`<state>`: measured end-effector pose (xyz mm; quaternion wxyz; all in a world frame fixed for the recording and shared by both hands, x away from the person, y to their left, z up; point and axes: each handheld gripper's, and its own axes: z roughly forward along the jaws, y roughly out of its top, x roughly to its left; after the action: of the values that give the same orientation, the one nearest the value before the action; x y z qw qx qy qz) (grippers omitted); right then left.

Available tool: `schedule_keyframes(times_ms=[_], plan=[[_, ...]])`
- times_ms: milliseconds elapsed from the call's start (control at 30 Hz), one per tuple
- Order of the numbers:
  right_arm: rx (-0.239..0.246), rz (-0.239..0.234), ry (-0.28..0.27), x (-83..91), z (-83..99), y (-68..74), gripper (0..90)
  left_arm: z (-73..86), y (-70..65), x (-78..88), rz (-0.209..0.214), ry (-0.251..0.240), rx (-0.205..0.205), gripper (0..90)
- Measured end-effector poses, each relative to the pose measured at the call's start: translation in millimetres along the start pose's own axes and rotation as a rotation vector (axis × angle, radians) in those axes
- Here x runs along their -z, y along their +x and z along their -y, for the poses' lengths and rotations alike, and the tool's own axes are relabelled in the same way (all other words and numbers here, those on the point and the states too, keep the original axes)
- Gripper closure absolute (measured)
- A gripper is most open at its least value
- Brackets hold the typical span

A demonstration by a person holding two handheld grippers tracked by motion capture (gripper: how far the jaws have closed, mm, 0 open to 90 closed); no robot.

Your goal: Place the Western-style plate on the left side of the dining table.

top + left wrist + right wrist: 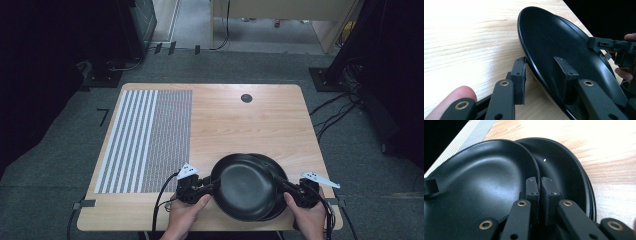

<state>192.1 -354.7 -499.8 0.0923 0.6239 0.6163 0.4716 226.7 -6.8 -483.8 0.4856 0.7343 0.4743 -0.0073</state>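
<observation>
Top plate (243,185): black, lies tilted on a second black plate (276,170), shifted to its left, at the near edge of the desk (240,125).
Left tool (206,186): clamped on the top plate's left rim, one pad above, one below.
Right tool (286,187): pinched tight on the top plate's right rim.
Striped mat (147,140): on the desk's left half, well apart.

Black plate (549,42) held at its rim by the left gripper (544,75), over a wooden table (469,40).

One jaw lies inside the plate's bowl, the other under the rim outside. Plate tilted, near edge raised. A fingertip (451,100) at lower left. Opposite rim: the right gripper (611,46), with a hand (625,72) behind it.
</observation>
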Motion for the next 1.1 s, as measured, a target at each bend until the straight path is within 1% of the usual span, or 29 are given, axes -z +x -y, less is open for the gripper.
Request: schedule_keyframes(times_ms=[67, 167, 333, 467, 600, 633, 767, 833, 967, 1100], plan=[[-0.007, -0.003, 0.005, -0.5, 0.2, -0.3, 84.1, 0.0, -0.2, 0.0, -0.003, -0.001, -0.005, 64.2], [-0.051, -0.033, 0.015, -3.3, 1.5, -2.4, 81.4, 0.6, 0.0, 0.0, -0.01, -0.004, -0.019, 64.5], [-0.131, -0.087, 0.019, -4.0, 2.4, -5.9, 81.0, 1.5, 2.2, -0.4, -0.01, -0.007, -0.02, 65.9], [-0.167, -0.111, 0.015, -4.2, 3.5, -6.7, 80.9, 1.7, 3.7, -0.8, -0.009, -0.008, -0.024, 66.7], [-0.173, -0.117, 0.011, -4.0, 3.8, -5.1, 80.1, 2.0, 5.3, -1.2, -0.004, -0.008, -0.026, 67.2], [-0.164, -0.112, 0.01, -4.2, 4.2, -4.2, 79.7, 1.9, 5.5, -1.3, -0.003, -0.009, -0.025, 67.3], [-0.16, -0.097, 0.004, -4.0, 4.6, -1.6, 79.6, 2.2, 6.0, -1.5, 0.001, -0.01, -0.022, 67.3], [-0.159, -0.088, 0.001, -3.5, 4.7, -0.3, 79.6, 2.1, 7.1, -1.4, 0.008, -0.009, -0.018, 67.4], [-0.143, -0.066, -0.002, -2.2, 4.3, 4.3, 79.1, 2.5, 9.4, -1.6, 0.021, -0.01, -0.005, 67.8], [-0.148, -0.072, -0.001, -2.7, 4.3, 3.5, 79.0, 2.4, 9.4, -1.6, 0.021, -0.009, -0.008, 67.8]])
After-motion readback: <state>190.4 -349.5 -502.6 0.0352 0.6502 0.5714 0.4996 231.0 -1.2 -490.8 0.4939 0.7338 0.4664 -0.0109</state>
